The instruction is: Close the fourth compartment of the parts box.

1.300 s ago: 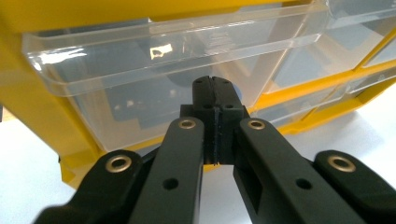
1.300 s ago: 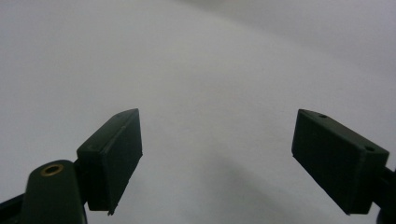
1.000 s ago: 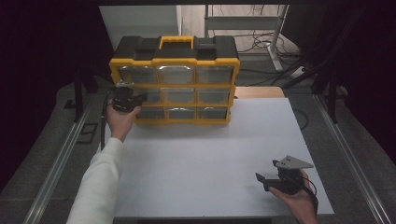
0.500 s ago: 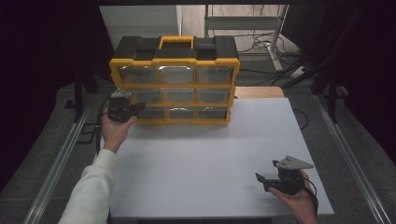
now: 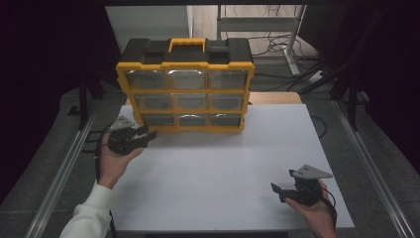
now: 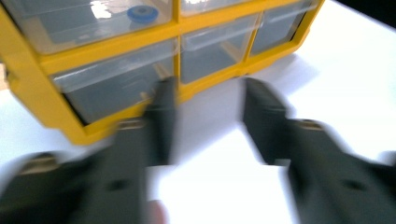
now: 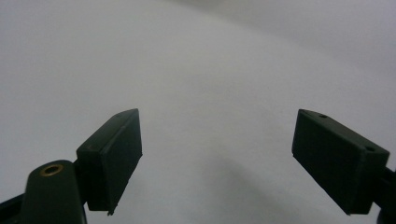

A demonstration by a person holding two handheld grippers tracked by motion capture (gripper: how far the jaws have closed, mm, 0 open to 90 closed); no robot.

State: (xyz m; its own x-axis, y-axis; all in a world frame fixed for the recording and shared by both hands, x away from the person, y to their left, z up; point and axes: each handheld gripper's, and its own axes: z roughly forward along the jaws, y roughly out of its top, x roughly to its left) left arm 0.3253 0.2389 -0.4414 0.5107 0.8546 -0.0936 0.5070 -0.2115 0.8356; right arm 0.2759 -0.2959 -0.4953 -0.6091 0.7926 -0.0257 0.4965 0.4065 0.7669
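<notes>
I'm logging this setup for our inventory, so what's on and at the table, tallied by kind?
Yellow and black drawer organizer: 1
Clear drawers in its front, three rows of three: 9
Blue round part in a drawer: 1
Hand-held grippers, left gripper and right gripper: 2
White table top: 1
Total: 14

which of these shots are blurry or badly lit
Left gripper view: the left tool is smeared by motion blur, jaws apart with nothing between them after just opening; the yellow organizer is soft too. Right gripper view: the right tool looks sharp against a featureless white table. High view: table evenly lit, surroundings very dark.
</notes>
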